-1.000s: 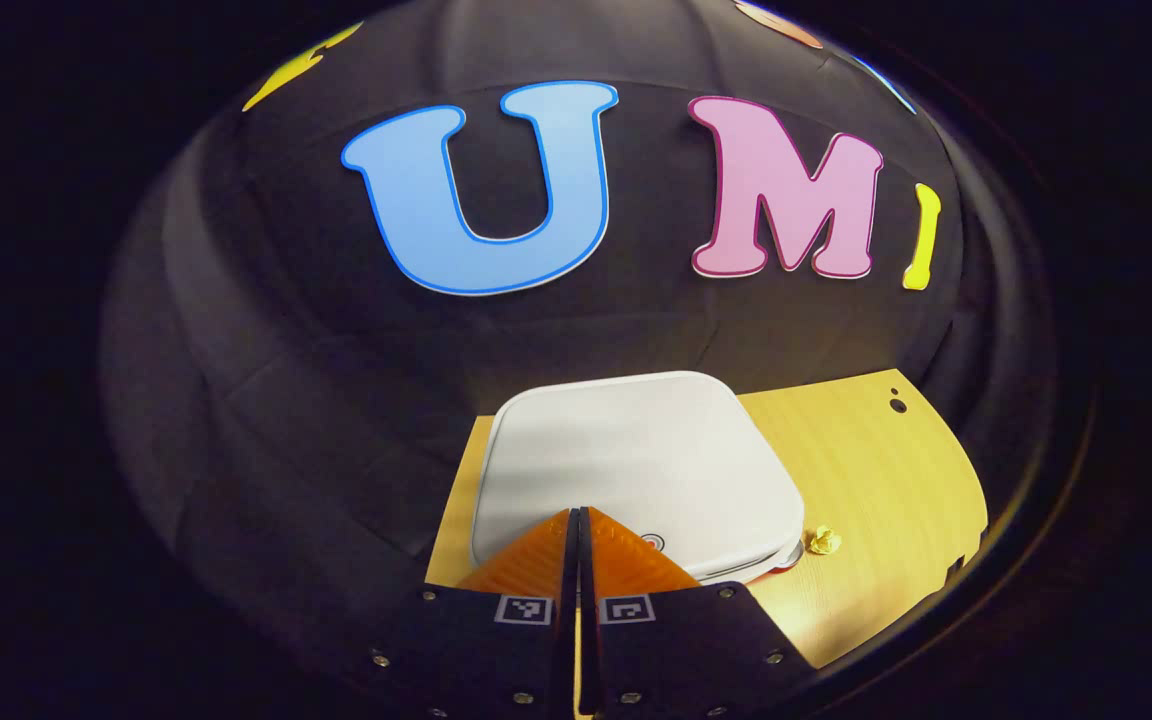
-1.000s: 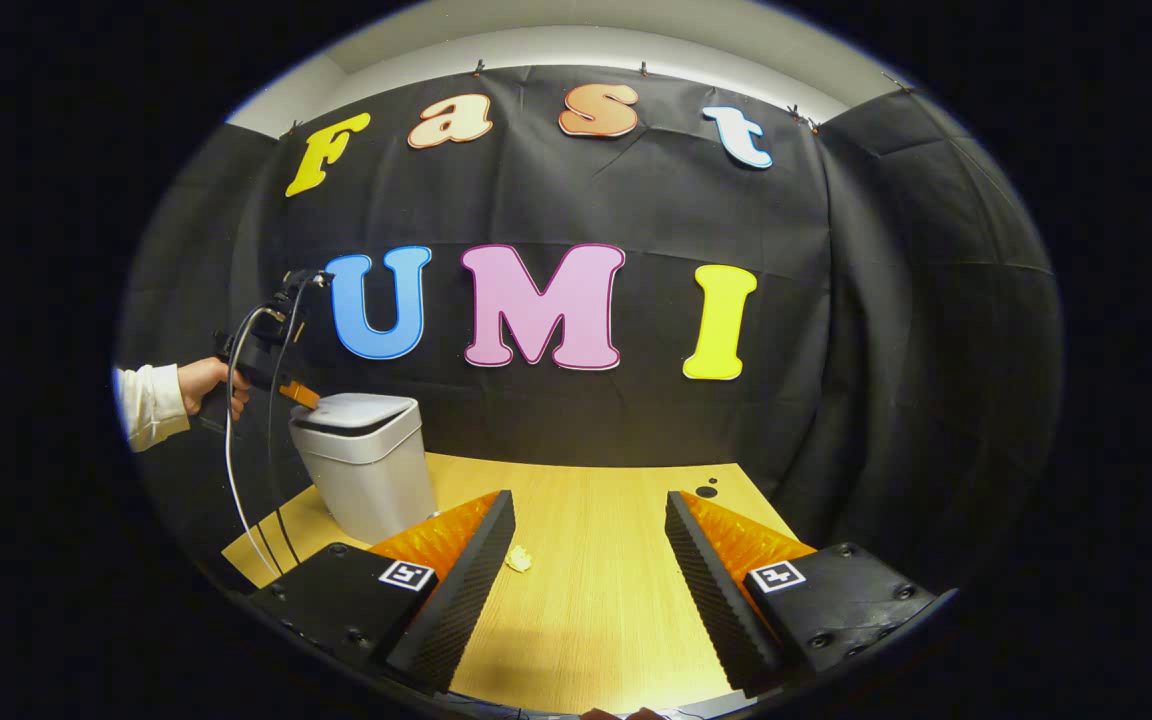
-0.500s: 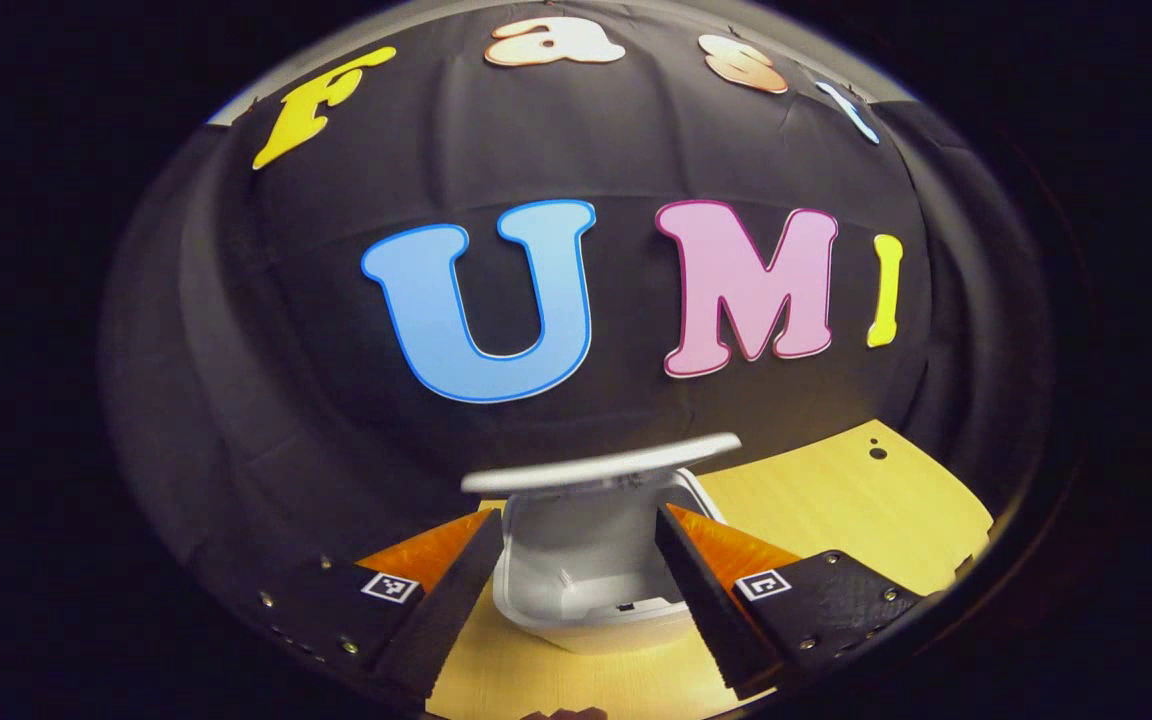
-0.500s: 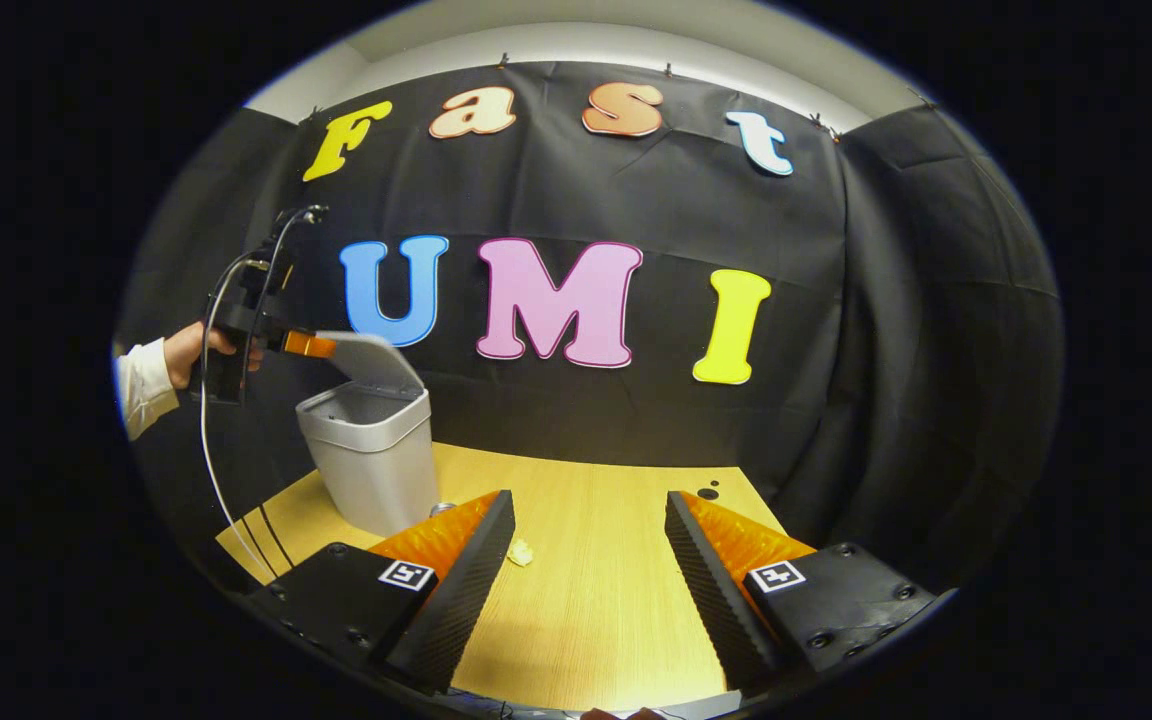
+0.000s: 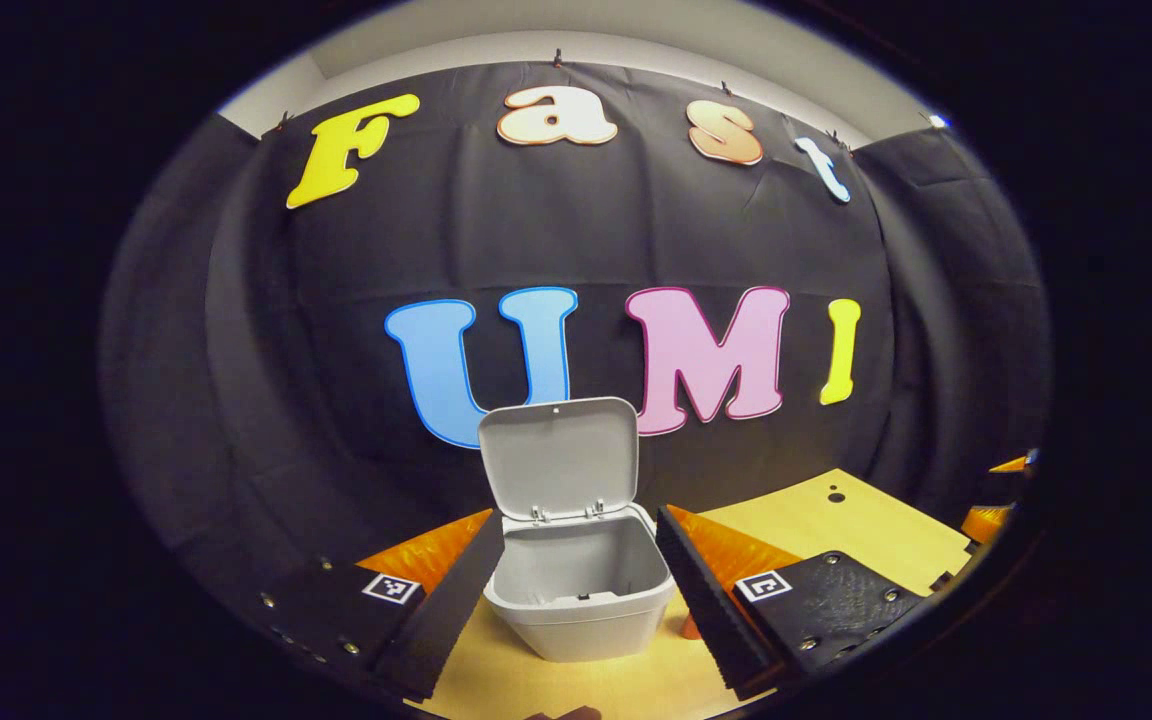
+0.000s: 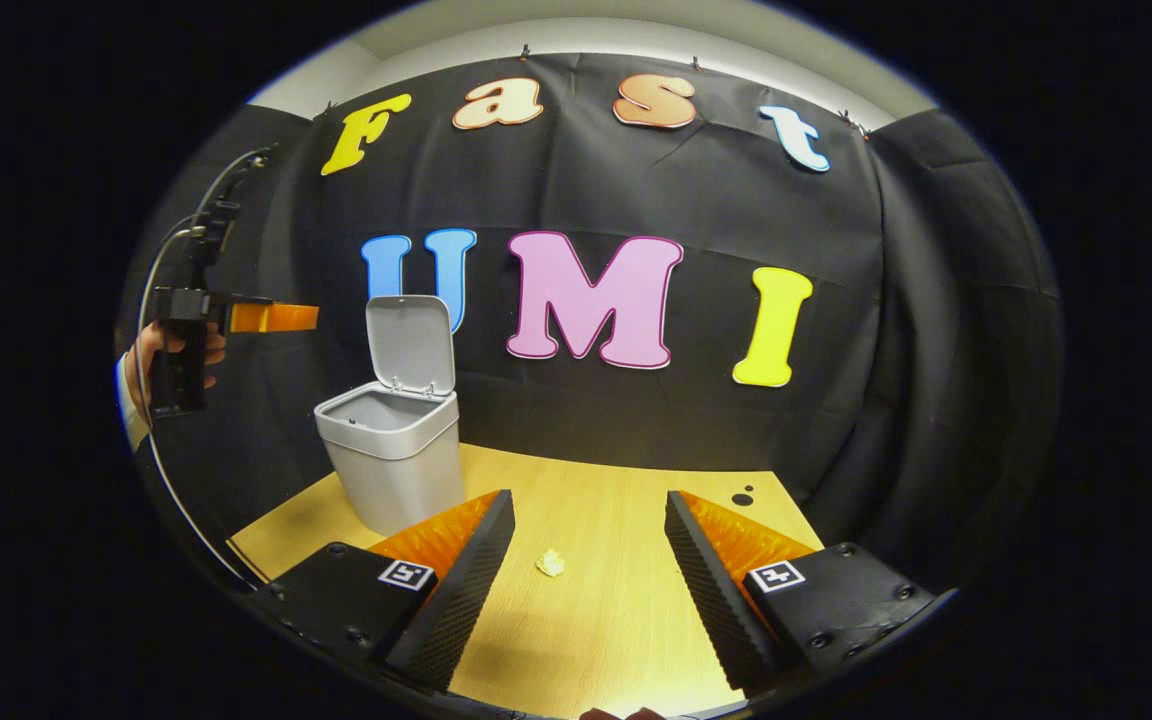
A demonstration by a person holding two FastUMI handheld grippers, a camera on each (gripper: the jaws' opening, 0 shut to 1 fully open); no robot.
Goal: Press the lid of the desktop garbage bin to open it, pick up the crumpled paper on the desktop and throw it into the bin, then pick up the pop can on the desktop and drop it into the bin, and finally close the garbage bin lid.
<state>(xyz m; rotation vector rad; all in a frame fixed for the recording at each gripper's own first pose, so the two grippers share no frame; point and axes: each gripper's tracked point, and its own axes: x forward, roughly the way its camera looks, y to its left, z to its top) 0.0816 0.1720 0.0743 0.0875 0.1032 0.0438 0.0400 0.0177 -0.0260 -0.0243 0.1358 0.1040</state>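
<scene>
Bin: the grey garbage bin [image 6: 394, 455] is seen standing upright on the far left part of the wooden desk [image 6: 606, 610], close to the black cloth wall; in the left gripper view the bin [image 5: 581, 590] is framed between that gripper's own fingers.
Lid: the lid [image 6: 410, 345] is raised on its rear hinge, nearly upright, and the bin's inside is exposed.
Crumpled paper: a small pale yellow wad [image 6: 550, 563] is found on the desk, well apart from the bin, between the right gripper's fingers in the right gripper view.
Left gripper: the left gripper [image 5: 576, 585] is held with its jaws spread wide, nothing gripped; in the right gripper view it [image 6: 276, 318] is seen held by a hand [image 6: 168, 350] above and left of the bin, clear of the lid.
Right gripper: the right gripper [image 6: 586, 570] is held above the desk with jaws wide apart, nothing between them being touched.
</scene>
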